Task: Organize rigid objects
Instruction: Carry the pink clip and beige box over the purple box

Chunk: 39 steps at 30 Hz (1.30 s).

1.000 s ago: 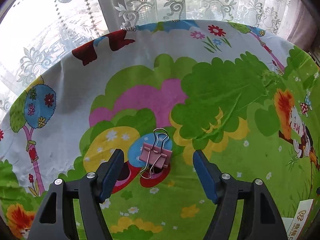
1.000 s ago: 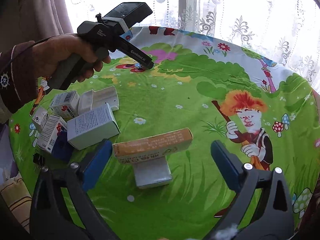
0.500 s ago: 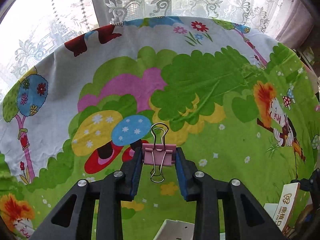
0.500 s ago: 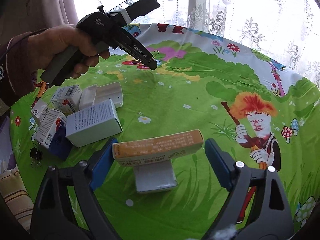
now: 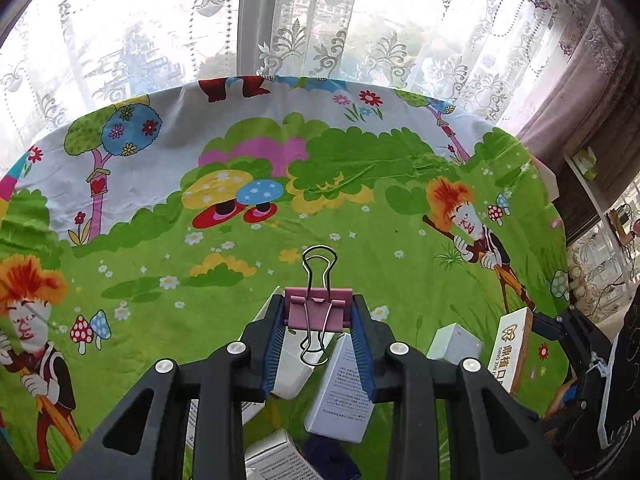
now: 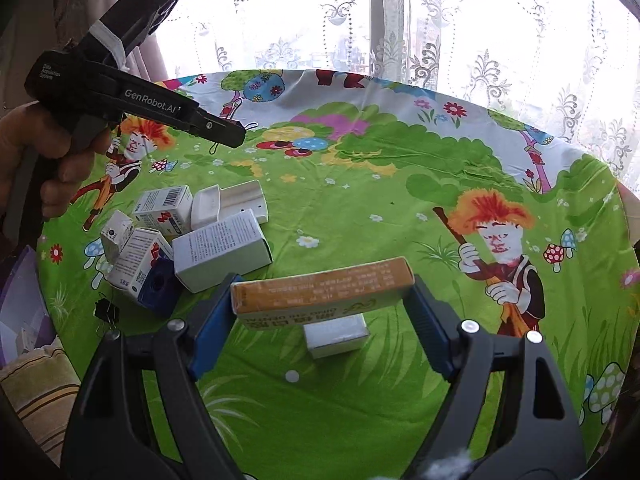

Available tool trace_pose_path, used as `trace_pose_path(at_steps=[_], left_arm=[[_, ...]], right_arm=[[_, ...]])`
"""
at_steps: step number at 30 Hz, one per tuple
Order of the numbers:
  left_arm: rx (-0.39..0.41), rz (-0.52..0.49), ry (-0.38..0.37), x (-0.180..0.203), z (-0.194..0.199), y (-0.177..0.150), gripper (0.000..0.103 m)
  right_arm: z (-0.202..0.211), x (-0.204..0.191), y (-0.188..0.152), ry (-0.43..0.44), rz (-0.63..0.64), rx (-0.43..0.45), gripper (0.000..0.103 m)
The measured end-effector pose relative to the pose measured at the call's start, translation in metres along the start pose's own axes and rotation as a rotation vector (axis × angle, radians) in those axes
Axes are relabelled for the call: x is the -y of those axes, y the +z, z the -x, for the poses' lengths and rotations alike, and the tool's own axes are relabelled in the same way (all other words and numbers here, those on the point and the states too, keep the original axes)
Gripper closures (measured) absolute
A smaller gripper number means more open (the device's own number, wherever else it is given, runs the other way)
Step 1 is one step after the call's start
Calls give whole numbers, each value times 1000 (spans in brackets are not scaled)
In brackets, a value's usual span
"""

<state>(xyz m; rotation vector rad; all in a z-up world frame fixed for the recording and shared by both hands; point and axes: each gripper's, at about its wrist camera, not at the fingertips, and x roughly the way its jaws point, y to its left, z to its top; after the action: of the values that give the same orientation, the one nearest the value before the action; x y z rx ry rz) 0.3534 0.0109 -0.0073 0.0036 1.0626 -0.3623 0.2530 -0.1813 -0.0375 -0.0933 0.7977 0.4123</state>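
Left gripper (image 5: pixel 318 316): we see it pinching the pink clip (image 5: pixel 318 311), held above the box pile (image 6: pixel 192 236).
Right gripper (image 6: pixel 322 300): pads clamp the orange box (image 6: pixel 322 290) by its ends.
Room: cloth (image 6: pixel 360 208) bare mid-table to far edge.
Near-left edge: black clip (image 6: pixel 106 313).

Pink binder clip (image 5: pixel 319 309), orange box (image 6: pixel 324 291), green cartoon-print tablecloth (image 6: pixel 360 216), white lace curtain (image 5: pixel 360 20)

Two binder clips show: one pink metal binder clip (image 5: pixel 318 313) and one small black binder clip (image 6: pixel 106 313). One long orange cardboard box (image 6: pixel 324 294). One small white box (image 6: pixel 336 335) beneath it. A cluster of about six white cardboard boxes (image 6: pixel 221 249), partly overlapping. One dark blue block (image 6: pixel 159 285).
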Motion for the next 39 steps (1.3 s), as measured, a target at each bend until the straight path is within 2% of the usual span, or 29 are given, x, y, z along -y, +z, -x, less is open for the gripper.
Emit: trace_pose_path(at_steps=[3, 6, 13, 18, 28, 39], left_arm=[[15, 47, -15, -2, 25, -26, 70], [43, 50, 23, 1, 49, -52, 70], [109, 78, 23, 5, 102, -104, 70], [157, 94, 31, 11, 136, -143, 70], [259, 189, 29, 7, 206, -220, 70], [398, 259, 49, -4, 292, -296, 70]], right_arm=[[17, -13, 0, 1, 3, 15, 20], [35, -29, 0, 16, 2, 25, 20], [82, -70, -4, 69, -6, 40, 20], [113, -95, -10, 75, 12, 53, 20], [176, -137, -16, 119, 13, 77, 20], [242, -187, -42, 279, -81, 4, 20]])
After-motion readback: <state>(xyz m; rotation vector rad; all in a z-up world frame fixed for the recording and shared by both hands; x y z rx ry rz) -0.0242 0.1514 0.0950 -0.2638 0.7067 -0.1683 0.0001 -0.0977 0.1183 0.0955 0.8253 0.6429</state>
